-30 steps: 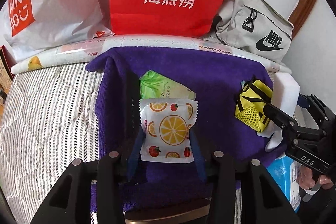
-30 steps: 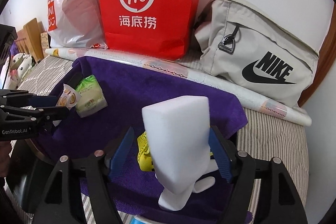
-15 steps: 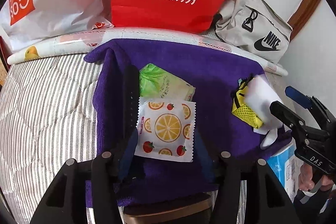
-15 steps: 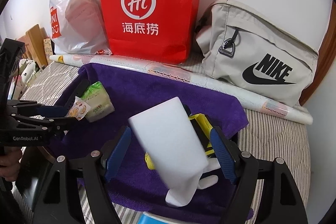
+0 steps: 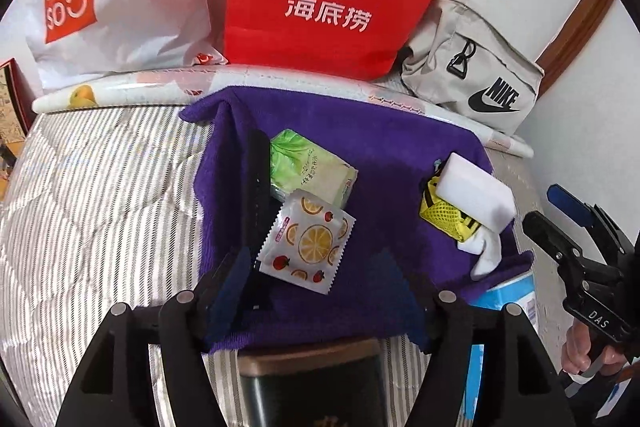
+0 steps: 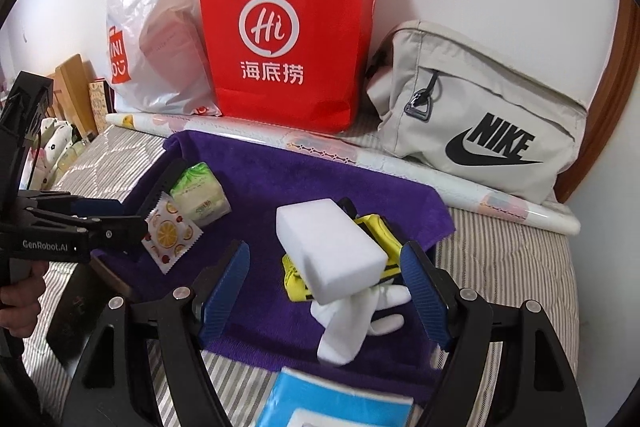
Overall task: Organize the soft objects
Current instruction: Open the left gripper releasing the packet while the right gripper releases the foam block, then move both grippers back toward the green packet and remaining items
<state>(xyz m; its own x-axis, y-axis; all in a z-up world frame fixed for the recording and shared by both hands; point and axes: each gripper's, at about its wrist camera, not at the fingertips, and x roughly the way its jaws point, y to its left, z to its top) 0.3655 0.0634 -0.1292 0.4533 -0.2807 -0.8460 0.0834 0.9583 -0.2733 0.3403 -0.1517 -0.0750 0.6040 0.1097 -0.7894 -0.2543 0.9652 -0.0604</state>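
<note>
An orange-print wipes packet (image 5: 308, 241) lies tilted on the purple towel (image 5: 400, 155), against a green tissue pack (image 5: 312, 167) and a black flat bar (image 5: 256, 187). My left gripper (image 5: 316, 287) hangs just in front of the packet; its jaws are opening and the pads are clear of it. At the right a white sponge block (image 6: 332, 247) rests on a yellow mesh pouch (image 6: 376, 231) and a white sock (image 6: 340, 327). My right gripper (image 6: 326, 291) stands open around the sponge, and neither pad touches it.
A red paper bag (image 6: 288, 39), a white plastic bag (image 6: 156, 43) and a beige Nike bag (image 6: 480, 123) line the wall behind a rolled patterned sheet (image 6: 320, 147). A blue pack (image 6: 320, 403) and a dark box (image 5: 312, 387) lie at the towel's near edge on the striped mattress (image 5: 100, 187).
The left jaws widened and let go of the orange-print packet, which now lies tilted. The white sponge tipped from upright onto the yellow pouch. Both grippers drew back and up.
</note>
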